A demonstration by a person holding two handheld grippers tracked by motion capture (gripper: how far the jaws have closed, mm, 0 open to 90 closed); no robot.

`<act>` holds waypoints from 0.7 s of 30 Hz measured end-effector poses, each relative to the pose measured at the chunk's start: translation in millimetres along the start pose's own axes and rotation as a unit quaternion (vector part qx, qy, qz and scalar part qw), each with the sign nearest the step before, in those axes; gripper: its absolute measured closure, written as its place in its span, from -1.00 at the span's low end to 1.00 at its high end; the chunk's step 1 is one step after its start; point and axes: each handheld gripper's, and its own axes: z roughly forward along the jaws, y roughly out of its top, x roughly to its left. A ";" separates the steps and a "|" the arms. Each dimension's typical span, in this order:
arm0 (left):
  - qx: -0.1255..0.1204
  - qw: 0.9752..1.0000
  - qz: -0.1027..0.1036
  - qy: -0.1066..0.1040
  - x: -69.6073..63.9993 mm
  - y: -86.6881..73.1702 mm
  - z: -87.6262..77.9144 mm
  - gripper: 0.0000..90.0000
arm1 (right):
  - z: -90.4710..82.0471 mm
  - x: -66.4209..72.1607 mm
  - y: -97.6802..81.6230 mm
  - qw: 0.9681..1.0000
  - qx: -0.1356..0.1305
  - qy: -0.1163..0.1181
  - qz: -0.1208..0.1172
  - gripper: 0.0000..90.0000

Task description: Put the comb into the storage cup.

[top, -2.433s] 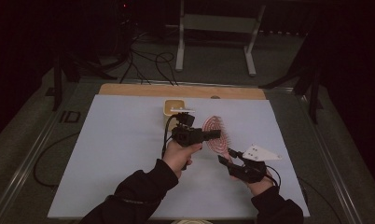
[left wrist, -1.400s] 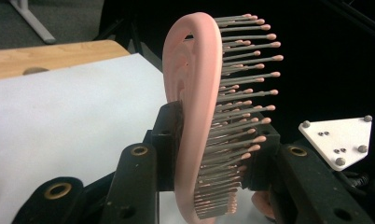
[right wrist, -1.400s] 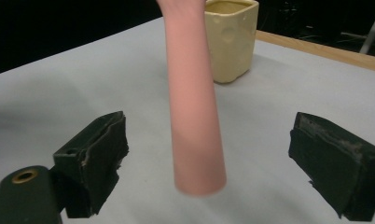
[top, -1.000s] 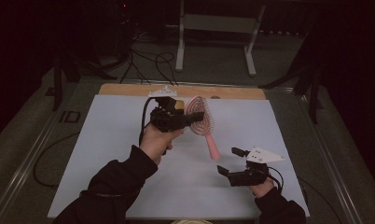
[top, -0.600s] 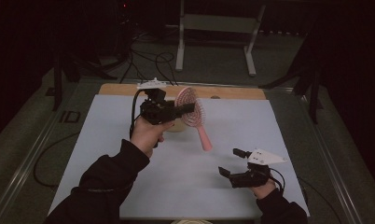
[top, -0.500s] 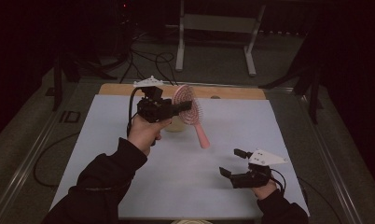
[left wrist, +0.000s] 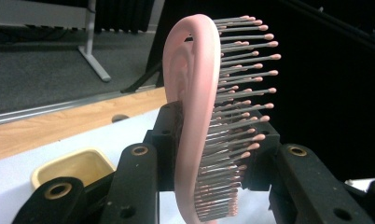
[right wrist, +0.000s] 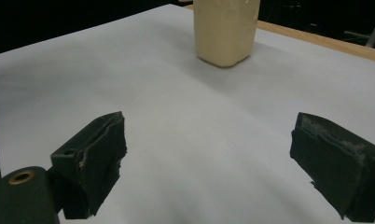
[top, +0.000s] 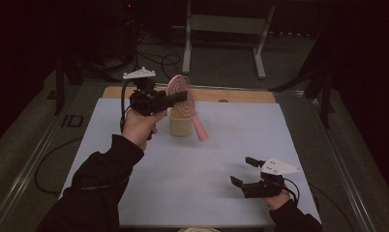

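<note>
A pink hairbrush point(top: 198, 126) hangs in the air at the far middle of the table, its handle slanting down to the right. My left gripper point(top: 180, 98) is shut on the brush's round head point(left wrist: 190, 121), one jaw on the back and one against the bristles. Just below the brush stands a cream square cup point(top: 180, 123), upright, its open rim point(left wrist: 76, 165) low left in the left gripper view. My right gripper point(top: 243, 171) rests low at the near right, open, nothing between its jaws point(right wrist: 213, 158). It faces the cup point(right wrist: 225, 30) across bare table.
A white sheet point(top: 207, 193) covers the table; a wooden strip point(top: 241, 95) runs along its far edge. Beyond the table stand a metal frame's legs point(top: 221, 29) and floor cables point(top: 158, 58). A cable point(top: 47, 159) lies off the left edge.
My left hand has carried the brush left, farther back and upward, from the table's middle to above the cup. The right gripper has stayed put and open.
</note>
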 end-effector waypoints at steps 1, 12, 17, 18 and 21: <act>-0.002 1.000 0.000 0.003 1.1 1.9 -0.7 0.45 | 0.1 -0.2 0.1 1.000 0.000 -0.001 0.000 -0.78; -0.010 1.000 0.003 0.026 12.8 13.4 -5.5 0.45 | 0.0 -0.8 0.2 1.000 -0.002 0.000 0.005 -0.77; -0.019 0.999 0.013 0.038 16.1 19.0 -8.2 0.45 | -0.8 -1.2 0.3 1.000 -0.002 0.000 0.009 -0.77; -0.020 0.999 0.015 0.040 16.9 20.3 -8.8 0.45 | -0.7 -1.9 0.0 1.000 -0.003 0.001 0.008 -0.77; -0.024 0.999 0.013 0.047 19.8 23.4 -9.9 0.45 | -0.4 -2.1 -0.1 1.000 -0.002 0.002 0.007 -0.77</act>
